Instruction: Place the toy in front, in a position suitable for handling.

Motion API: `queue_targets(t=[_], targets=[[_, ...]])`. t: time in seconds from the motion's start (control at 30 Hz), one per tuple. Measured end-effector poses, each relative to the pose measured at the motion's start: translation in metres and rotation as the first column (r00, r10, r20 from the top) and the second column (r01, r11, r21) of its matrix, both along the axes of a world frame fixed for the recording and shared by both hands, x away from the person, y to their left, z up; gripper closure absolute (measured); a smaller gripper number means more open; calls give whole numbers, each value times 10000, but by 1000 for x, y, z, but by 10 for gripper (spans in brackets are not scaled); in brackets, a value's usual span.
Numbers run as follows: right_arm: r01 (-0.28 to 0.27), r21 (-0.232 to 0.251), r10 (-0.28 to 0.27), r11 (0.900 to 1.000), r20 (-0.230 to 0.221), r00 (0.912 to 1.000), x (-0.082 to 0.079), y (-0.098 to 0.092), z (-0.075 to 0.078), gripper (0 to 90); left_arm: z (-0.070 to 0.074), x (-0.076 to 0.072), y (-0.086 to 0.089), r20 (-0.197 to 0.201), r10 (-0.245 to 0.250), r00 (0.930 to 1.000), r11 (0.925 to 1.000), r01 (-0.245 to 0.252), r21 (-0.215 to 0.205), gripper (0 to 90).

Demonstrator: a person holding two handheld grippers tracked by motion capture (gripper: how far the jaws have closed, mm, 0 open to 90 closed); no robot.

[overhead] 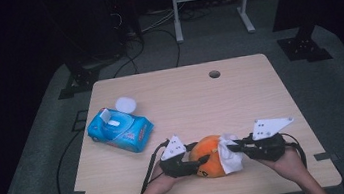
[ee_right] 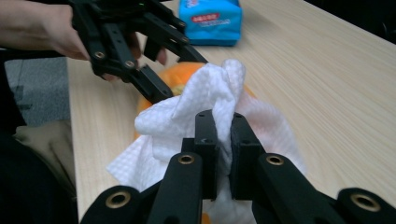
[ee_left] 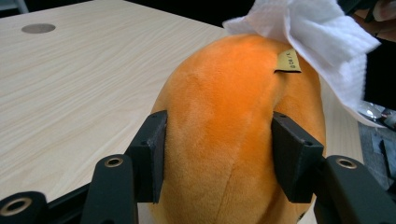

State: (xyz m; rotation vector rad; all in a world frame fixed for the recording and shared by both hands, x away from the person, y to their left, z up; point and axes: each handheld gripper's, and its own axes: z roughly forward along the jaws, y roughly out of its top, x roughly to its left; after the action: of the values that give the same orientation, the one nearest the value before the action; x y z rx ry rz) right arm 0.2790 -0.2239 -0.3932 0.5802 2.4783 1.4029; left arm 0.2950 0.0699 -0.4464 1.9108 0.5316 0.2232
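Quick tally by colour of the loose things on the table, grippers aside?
Orange: 1, the round orange plush toy
Blue: 1, the blue soft pack of wet wipes
White: 2, the white crumpled wipe and the small white round lid
Total: 4

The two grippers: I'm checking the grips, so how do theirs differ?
The left gripper spreads its fingers wide around the orange plush toy; the right gripper pinches its fingers nearly together on the thin white wipe. Both hold something, at the table's near edge.
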Motion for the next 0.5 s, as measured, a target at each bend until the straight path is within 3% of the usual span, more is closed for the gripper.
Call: queue_targets(t=[0.1, 0.27, 0.5], targets=[[153, 99, -154, 9998, 57, 9999, 0, -3, 1, 835, 0, 1, -1, -96, 54, 9999, 10000, -54, -4, 427], [-228, -167, 234, 9996, 370, 9990, -5, 13, 4, 835, -1, 3, 2, -163, 56, 9999, 10000, -57, -48, 419], [329, -13, -329, 9995, -44, 9994, 4, -8, 0, 834, -1, 3, 2, -173, 119, 9998, 9998, -122, -169, 423]])
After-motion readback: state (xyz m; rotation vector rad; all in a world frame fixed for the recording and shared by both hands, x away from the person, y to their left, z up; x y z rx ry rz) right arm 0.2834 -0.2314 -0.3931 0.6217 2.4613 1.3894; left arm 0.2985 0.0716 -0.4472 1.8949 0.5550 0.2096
